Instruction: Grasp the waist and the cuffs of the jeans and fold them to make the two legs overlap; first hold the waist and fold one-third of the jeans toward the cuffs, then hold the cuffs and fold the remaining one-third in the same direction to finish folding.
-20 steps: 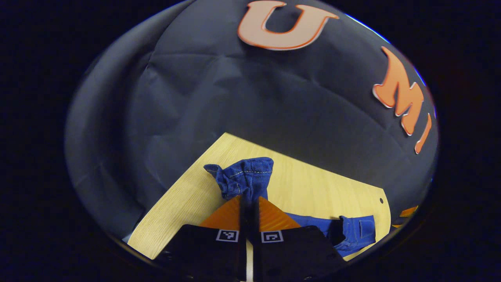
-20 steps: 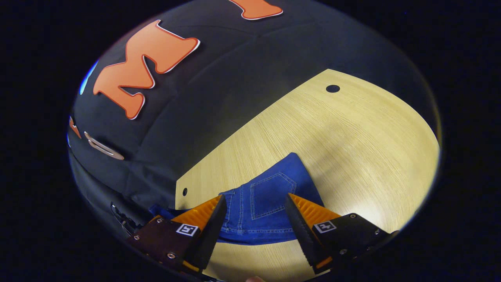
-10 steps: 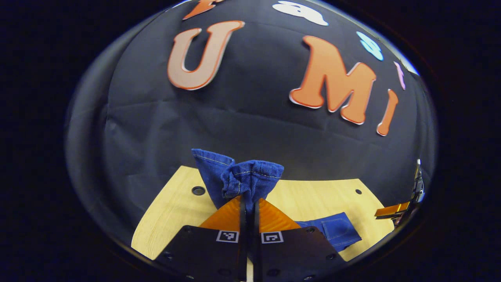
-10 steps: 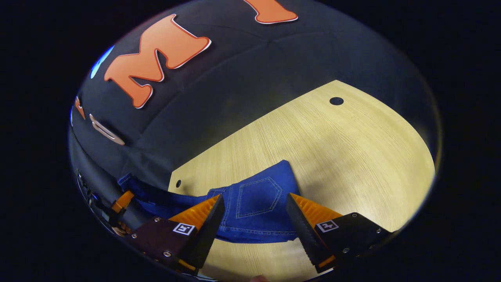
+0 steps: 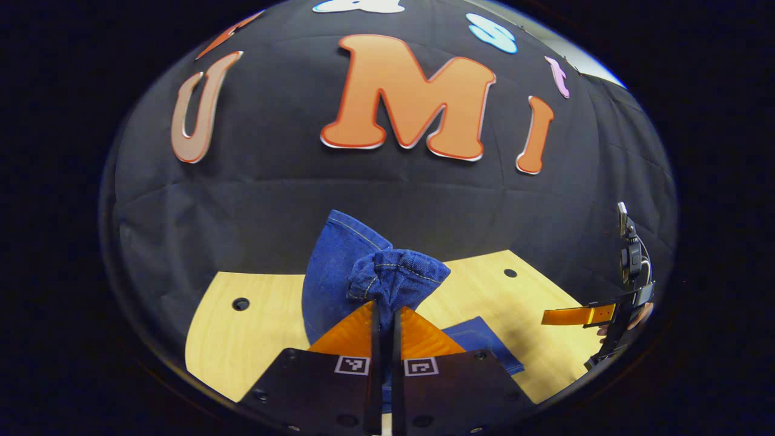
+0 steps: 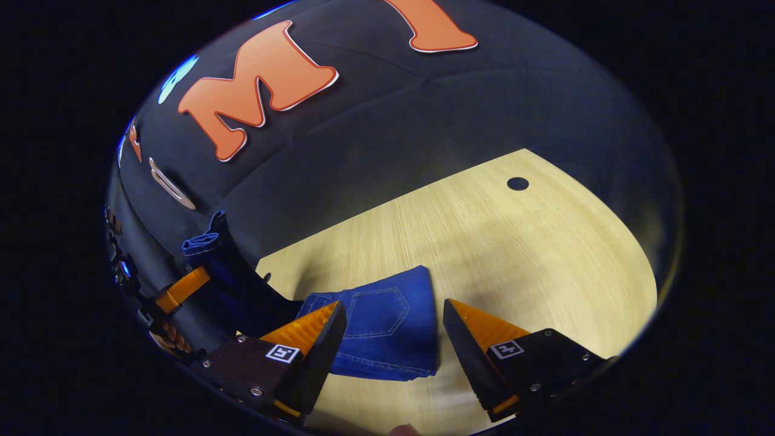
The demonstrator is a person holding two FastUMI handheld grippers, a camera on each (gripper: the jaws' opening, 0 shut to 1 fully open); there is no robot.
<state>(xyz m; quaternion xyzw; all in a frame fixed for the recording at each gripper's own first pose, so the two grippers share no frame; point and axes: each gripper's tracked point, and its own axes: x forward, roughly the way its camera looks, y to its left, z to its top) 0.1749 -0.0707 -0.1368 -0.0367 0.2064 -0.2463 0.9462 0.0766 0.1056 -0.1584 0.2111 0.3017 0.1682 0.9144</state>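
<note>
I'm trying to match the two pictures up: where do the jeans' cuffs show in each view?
Left gripper view: the cuffs are bunched at centre, just above the left gripper, whose fingers are shut on them.
Right gripper view: the cuffs show small at the far left, raised above the table edge.
Shared landmark: the back pocket on the part lying on the wooden table.

The jeans [image 5: 387,275] are blue denim with pale contrast stitching. In the left gripper view their cuffs [image 5: 396,272] bunch into a crumpled wad just ahead of the left claw [image 5: 382,315], pinched between its closed fingers and lifted off the tabletop [image 5: 242,339], with one leg hanging down behind. In the right gripper view the waist end [image 6: 378,330], back pocket up, lies flat on the tabletop between the spread fingers of the right claw [image 6: 393,315], untouched.
</note>
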